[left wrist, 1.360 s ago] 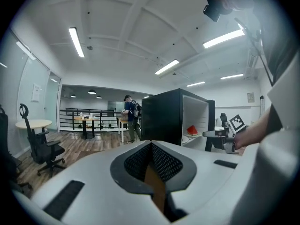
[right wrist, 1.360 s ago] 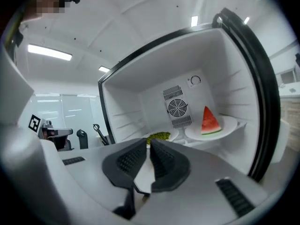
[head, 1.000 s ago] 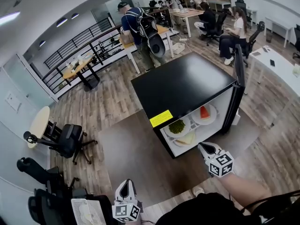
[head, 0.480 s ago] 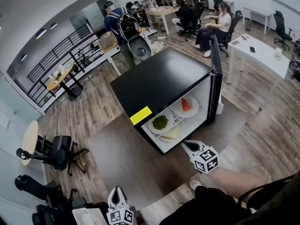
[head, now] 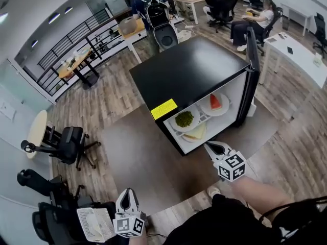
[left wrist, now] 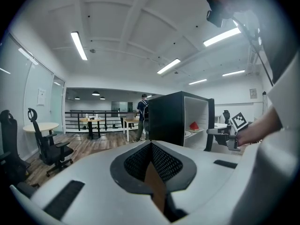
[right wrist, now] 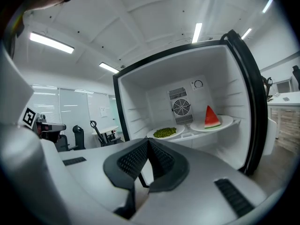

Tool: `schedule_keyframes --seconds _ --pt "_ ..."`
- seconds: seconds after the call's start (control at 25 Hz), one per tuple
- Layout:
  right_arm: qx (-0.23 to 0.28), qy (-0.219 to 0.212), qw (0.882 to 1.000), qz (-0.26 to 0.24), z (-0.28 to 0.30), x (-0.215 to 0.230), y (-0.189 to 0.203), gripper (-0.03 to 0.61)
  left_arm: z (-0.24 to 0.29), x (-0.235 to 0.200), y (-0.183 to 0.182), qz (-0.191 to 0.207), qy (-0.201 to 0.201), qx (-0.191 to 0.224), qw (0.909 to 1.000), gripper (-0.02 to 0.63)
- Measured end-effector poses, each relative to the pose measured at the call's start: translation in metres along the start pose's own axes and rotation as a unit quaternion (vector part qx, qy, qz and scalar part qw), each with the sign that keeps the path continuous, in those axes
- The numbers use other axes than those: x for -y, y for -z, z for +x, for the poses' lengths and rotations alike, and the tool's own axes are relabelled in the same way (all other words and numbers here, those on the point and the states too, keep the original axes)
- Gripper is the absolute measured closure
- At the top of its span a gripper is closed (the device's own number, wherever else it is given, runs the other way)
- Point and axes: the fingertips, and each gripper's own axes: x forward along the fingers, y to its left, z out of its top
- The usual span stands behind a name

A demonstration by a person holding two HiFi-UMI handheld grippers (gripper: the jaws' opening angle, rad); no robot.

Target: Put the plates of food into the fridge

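Note:
The black mini fridge (head: 189,73) stands with its door (head: 251,78) swung open to the right. On its upper shelf sit a plate of greens (head: 184,119) and a plate with a watermelon wedge (head: 215,102). A third plate with pale food (head: 196,133) lies below them. My right gripper (head: 210,147) hovers just in front of the opening, shut and empty. It looks straight in at the greens (right wrist: 165,132) and the watermelon (right wrist: 211,117). My left gripper (head: 127,197) hangs low near my body, shut, holding nothing.
The fridge sits on a grey rug (head: 138,157) over wood flooring. Black office chairs (head: 66,144) stand to the left, and a white mesh object (head: 94,223) is by my left side. People work at desks (head: 196,1) behind the fridge.
The head view has swung, so the fridge shifts in frame. Both grippers keep about the same place relative to the fridge, and both stay shut.

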Motion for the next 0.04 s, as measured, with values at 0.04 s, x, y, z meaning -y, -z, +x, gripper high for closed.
schedule_keyframes --seconds 0.04 --pt "0.003 0.003 1.000 -0.001 0.0006 0.0033 -0.0031 0.574 0.0050 0.0001 -0.0035 0.003 0.007 0.006 1.0000 0.610"
